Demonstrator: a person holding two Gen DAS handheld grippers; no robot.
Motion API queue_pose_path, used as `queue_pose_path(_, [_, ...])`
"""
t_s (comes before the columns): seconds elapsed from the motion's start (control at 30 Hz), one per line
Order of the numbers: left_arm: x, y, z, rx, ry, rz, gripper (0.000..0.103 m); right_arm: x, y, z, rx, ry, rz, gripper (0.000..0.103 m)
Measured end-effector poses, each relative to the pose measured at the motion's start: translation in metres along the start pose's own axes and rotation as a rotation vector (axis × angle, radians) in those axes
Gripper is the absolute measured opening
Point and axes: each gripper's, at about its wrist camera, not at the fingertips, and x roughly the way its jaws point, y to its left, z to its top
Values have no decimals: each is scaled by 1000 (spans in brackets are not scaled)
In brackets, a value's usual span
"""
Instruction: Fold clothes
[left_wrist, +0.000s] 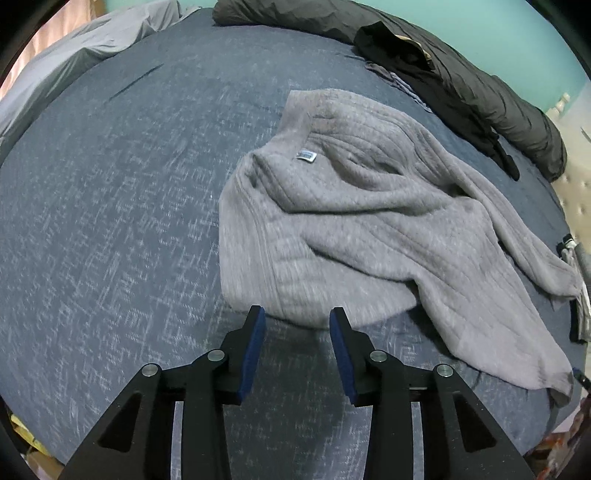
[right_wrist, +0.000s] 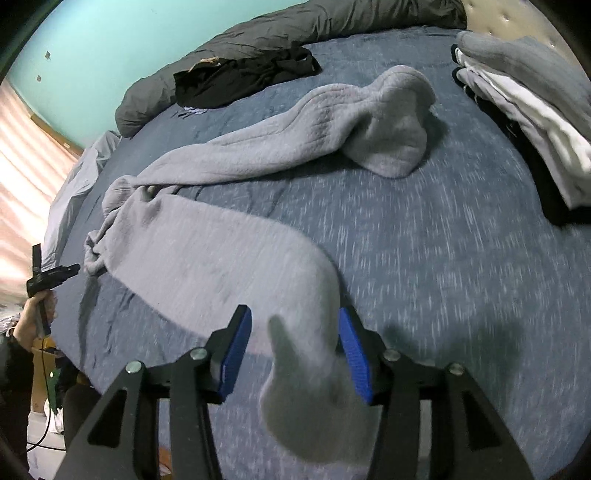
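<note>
A grey ribbed knit sweater (left_wrist: 354, 229) lies crumpled on the blue bed cover (left_wrist: 110, 221), collar label facing up. My left gripper (left_wrist: 297, 317) is open, its blue pads just short of the sweater's near edge, with nothing between them. In the right wrist view the sweater (right_wrist: 207, 254) stretches across the bed, and one sleeve end (right_wrist: 306, 369) runs between the wide-apart pads of my right gripper (right_wrist: 295, 321), which is open. A hand holds the left gripper (right_wrist: 51, 275) at the far left of that view.
A black garment (right_wrist: 240, 77) and a dark grey duvet (right_wrist: 295, 26) lie along the far side by the teal wall. A stack of folded clothes (right_wrist: 524, 107) sits at the right. A pale grey sheet (left_wrist: 74, 62) is bunched at the left corner.
</note>
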Motion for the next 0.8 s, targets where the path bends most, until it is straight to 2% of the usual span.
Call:
queue_pose_path(0.1, [-3,0,-9,0,4,-12,40,-12,0,-16,13,-20,16,52])
queue_pose_path(0.2, [-8,1,-15,0,3,-13,40,-15,-5,-28,20,-10,-17,55])
queue_pose_path(0.33, [-15,2,-20,-1,-7,-2,40,-23,-32,-34,134,-66,-39,55])
queue_pose_path(0.4, [-20,3,-23,-2,-13,4,40,-21,-47,-36,196,-73,-90,55])
queue_pose_path(0.57, [-33,2,-26,-3,-35,4,41,-3,-65,-48,255,3,-188,55])
queue_pose_path(0.67, [-39,-1,-27,11,-41,9,41,7,-66,-58,263,32,-182,55])
queue_pose_path(0.8, [-43,-3,-29,5,-45,4,41,13,-56,-64,213,33,-203,54])
